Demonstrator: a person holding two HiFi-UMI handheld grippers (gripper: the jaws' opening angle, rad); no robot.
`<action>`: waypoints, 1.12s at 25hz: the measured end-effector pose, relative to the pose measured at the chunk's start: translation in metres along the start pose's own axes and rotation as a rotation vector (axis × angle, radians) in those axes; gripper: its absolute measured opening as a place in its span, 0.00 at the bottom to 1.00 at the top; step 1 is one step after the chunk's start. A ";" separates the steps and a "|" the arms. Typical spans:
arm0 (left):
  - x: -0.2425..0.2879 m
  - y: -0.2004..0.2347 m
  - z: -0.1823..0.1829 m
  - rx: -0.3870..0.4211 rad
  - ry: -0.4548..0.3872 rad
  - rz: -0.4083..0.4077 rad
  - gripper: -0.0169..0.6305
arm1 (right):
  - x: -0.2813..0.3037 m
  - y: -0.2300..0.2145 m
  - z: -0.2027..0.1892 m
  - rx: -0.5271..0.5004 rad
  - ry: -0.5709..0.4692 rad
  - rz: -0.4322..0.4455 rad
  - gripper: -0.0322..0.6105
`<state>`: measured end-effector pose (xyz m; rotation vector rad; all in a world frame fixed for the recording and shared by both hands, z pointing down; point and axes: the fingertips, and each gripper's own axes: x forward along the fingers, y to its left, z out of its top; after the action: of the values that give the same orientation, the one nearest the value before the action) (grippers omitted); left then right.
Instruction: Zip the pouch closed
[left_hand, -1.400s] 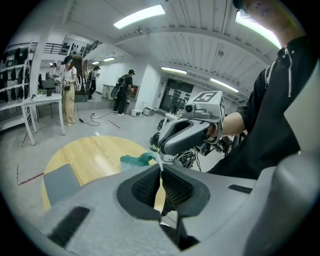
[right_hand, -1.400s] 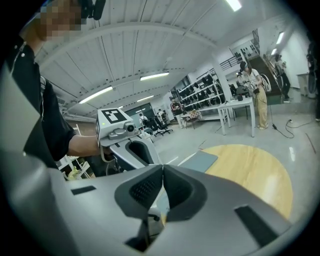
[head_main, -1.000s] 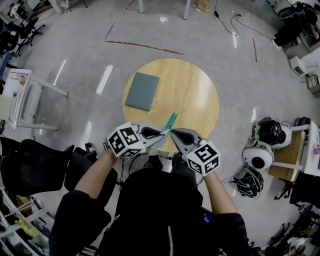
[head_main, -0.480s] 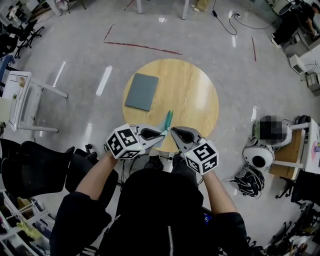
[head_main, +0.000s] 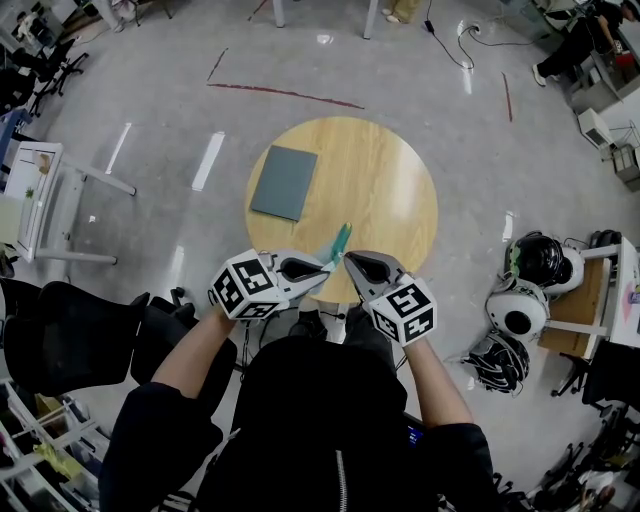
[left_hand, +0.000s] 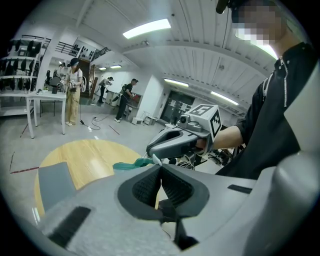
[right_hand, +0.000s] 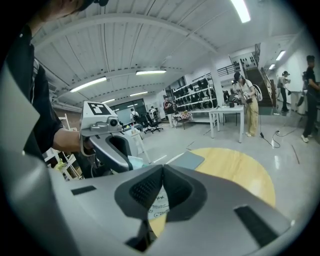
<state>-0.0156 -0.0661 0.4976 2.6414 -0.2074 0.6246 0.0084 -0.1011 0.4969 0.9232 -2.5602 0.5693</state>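
Observation:
A slim teal pouch (head_main: 338, 243) hangs in the air over the near edge of the round wooden table (head_main: 390, 180), its free end pointing away from me. My left gripper (head_main: 326, 265) and right gripper (head_main: 345, 262) meet tip to tip at its near end, both shut. In the left gripper view the shut jaws (left_hand: 160, 165) pinch the pouch (left_hand: 131, 164) at its end, where a small white tab touches the right gripper's tip. The right gripper view shows shut jaws (right_hand: 162, 167) with a white printed piece (right_hand: 157, 202) hanging under them. The zip itself is too small to make out.
A grey flat pad (head_main: 284, 182) lies on the table's left half. Black chairs (head_main: 70, 340) stand at my left, a white side table (head_main: 40, 190) farther left, and helmets (head_main: 540, 262) on a stand at the right. People stand far off in both gripper views.
The pouch's free end swung slightly left, then back a little. Both grippers have stayed nearly in place at its near end.

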 end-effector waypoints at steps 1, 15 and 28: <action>0.000 0.000 0.000 -0.003 -0.001 0.000 0.04 | 0.000 -0.001 0.000 0.004 0.001 -0.001 0.06; -0.006 -0.006 -0.008 -0.057 -0.043 -0.028 0.04 | -0.005 -0.028 -0.018 0.042 0.043 -0.088 0.06; -0.005 -0.013 -0.019 -0.099 -0.057 -0.051 0.04 | -0.007 -0.048 -0.047 0.030 0.106 -0.155 0.06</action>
<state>-0.0248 -0.0461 0.5059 2.5620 -0.1824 0.5100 0.0550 -0.1087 0.5461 1.0612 -2.3675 0.5954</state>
